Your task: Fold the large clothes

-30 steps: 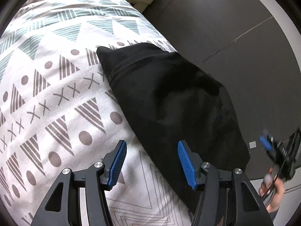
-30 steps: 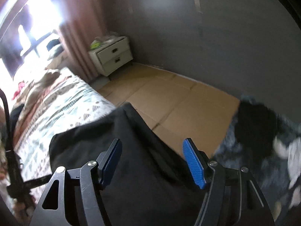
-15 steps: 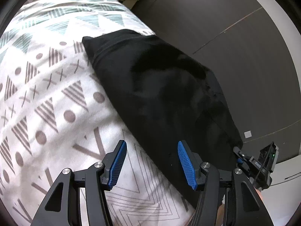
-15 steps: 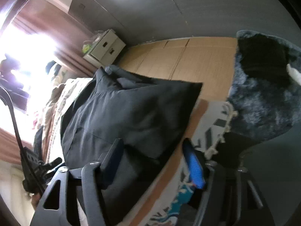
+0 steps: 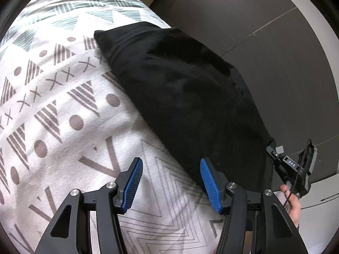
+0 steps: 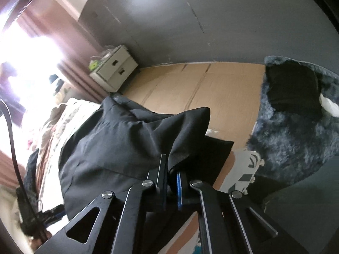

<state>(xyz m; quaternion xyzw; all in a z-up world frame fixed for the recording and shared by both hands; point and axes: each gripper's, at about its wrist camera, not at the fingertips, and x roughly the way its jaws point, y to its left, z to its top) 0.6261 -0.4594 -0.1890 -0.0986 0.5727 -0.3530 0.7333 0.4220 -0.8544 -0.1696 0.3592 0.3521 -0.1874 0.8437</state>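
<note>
Black fabric pinched in my right gripper, jaws clamped on garment corner, I judge to lift for fold. My left gripper spread wide, empty, above patterned bedspread; garment along bed edge.

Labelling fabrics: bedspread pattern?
White bedspread with grey-brown and teal geometric shapes; clearest in left wrist view.

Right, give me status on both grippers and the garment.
Left gripper open over the patterned bedspread. Right gripper shut on the black fabric garment at its edge. Nothing on top of the garment.
</note>
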